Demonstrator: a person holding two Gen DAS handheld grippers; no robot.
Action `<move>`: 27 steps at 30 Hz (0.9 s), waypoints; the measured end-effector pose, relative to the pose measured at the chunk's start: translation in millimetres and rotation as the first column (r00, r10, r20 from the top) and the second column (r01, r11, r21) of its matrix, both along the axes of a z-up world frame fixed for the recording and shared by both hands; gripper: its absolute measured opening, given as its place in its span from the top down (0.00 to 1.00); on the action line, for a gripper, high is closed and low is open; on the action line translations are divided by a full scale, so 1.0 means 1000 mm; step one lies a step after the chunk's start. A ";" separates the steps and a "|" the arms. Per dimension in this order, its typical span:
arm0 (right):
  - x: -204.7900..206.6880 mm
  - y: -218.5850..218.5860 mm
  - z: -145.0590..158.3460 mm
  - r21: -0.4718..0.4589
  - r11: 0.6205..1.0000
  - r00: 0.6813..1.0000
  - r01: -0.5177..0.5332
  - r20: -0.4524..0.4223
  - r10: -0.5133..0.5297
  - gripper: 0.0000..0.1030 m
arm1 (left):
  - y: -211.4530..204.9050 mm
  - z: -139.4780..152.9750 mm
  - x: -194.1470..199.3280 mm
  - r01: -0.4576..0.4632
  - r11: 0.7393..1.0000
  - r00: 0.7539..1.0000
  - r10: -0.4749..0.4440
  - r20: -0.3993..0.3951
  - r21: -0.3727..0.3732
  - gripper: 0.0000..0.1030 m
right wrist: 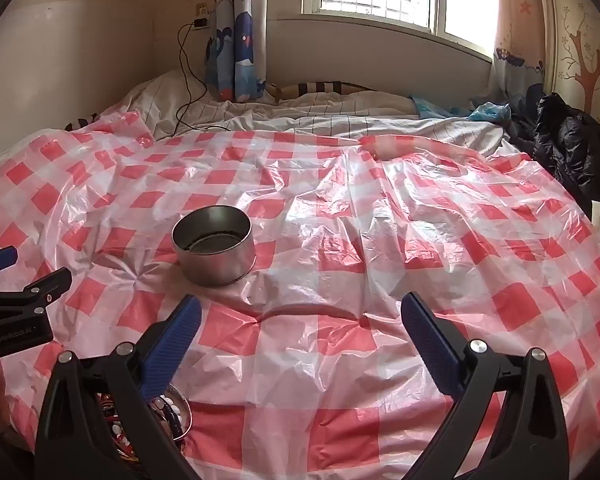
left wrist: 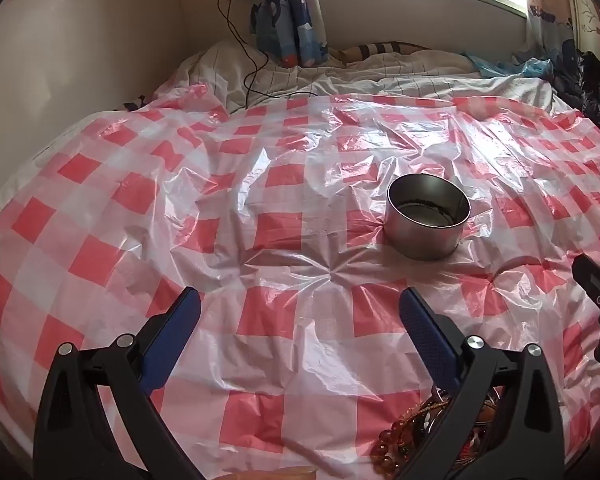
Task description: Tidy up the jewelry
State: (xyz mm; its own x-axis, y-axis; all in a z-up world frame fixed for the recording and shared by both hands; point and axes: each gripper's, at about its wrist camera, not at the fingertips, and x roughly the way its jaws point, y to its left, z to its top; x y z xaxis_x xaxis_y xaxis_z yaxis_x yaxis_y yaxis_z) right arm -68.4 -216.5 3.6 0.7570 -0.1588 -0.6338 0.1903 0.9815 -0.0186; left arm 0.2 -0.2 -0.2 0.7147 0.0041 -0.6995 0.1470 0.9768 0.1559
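Both the left hand-held gripper and the right hand-held gripper are spread wide, holding nothing. A round silver metal tin stands farther off on the red-and-white checked plastic sheet, with a pile of beaded jewelry near.

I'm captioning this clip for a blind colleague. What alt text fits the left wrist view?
Open left tongs hover, holding nothing, over a bed covered with a red-and-white checked plastic sheet. A round metal tin stands open ahead to the right, and a pile of beaded jewelry lies near the bottom edge, partly hidden by the right finger.

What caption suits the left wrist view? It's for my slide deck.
Left gripper open above the checkered plastic sheet, metal tin ahead, bead jewelry below.
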 end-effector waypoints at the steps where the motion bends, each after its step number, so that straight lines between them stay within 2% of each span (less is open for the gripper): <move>1: 0.000 0.000 0.000 0.001 1.000 1.000 0.001 0.001 -0.001 0.07 | 0.000 0.000 0.000 0.001 1.000 1.000 -0.001 0.002 -0.001 0.07; 11: 0.001 0.001 0.005 0.002 1.000 1.000 -0.006 0.016 0.006 0.07 | 0.003 -0.001 0.002 0.004 1.000 1.000 -0.004 -0.014 -0.028 0.07; 27: -0.002 0.000 0.004 -0.001 1.000 1.000 0.001 0.025 -0.001 0.07 | 0.003 -0.002 -0.001 0.000 1.000 1.000 0.000 -0.009 -0.018 0.07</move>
State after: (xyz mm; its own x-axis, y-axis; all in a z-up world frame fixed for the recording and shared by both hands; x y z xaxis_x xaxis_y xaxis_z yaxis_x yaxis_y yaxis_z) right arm -70.5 -216.8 7.2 0.7727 -0.1603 -0.6142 0.1917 0.9813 -0.0149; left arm -0.8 3.0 -2.2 0.7081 -0.0091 -0.7060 0.1486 0.9794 0.1365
